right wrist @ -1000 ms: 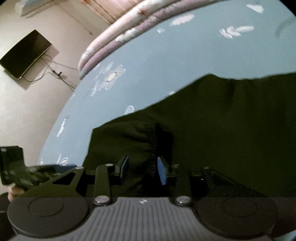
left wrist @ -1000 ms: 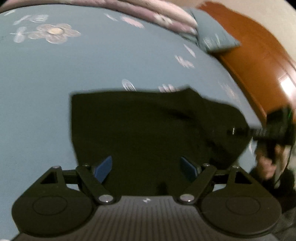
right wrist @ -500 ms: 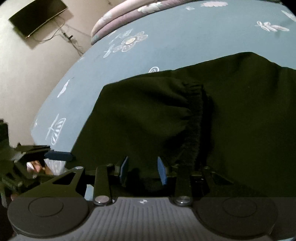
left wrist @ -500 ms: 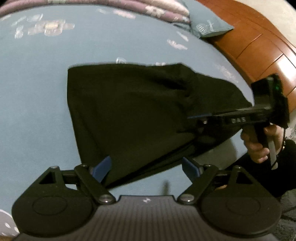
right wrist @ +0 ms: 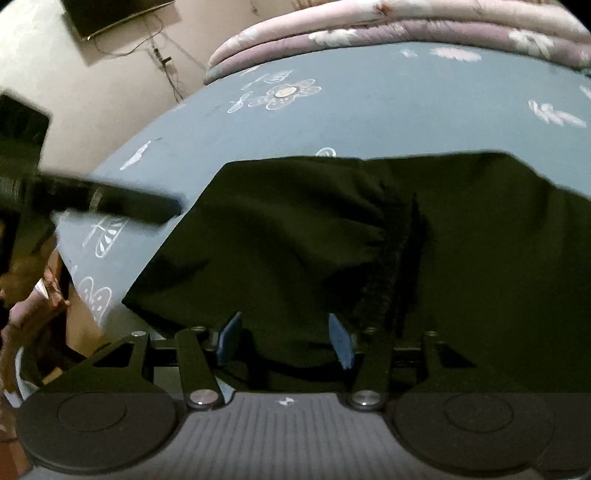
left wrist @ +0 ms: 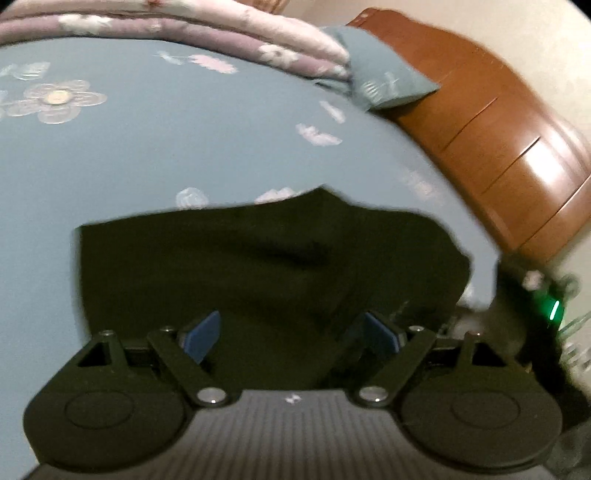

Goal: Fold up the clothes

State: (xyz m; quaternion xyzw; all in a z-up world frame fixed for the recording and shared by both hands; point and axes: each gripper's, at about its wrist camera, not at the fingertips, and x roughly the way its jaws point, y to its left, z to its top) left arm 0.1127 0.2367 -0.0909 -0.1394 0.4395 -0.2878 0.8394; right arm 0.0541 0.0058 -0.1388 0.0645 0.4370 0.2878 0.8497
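Note:
A black garment (left wrist: 266, 266) lies folded flat on the blue flowered bedsheet (left wrist: 147, 155). My left gripper (left wrist: 291, 332) hangs over its near edge, jaws wide open, nothing between the blue pads. In the right wrist view the same black garment (right wrist: 332, 236) shows a gathered elastic band (right wrist: 399, 258) running down its middle. My right gripper (right wrist: 284, 338) sits low over the near hem with its jaws opening; the cloth lies under and between the pads, which do not press on it. The left gripper's finger (right wrist: 110, 201) reaches in from the left, with a hand below it.
A rolled pink and purple quilt (left wrist: 221, 33) lies along the far side of the bed, with a blue pillow (left wrist: 384, 81) beside it. A wooden headboard (left wrist: 498, 147) stands at the right. A wall-mounted screen (right wrist: 110, 14) with cables hangs on the far left wall.
My right jaws have spread apart and let go of the garment's hem. My left gripper drew back and then came forward over the garment's near edge, still open.

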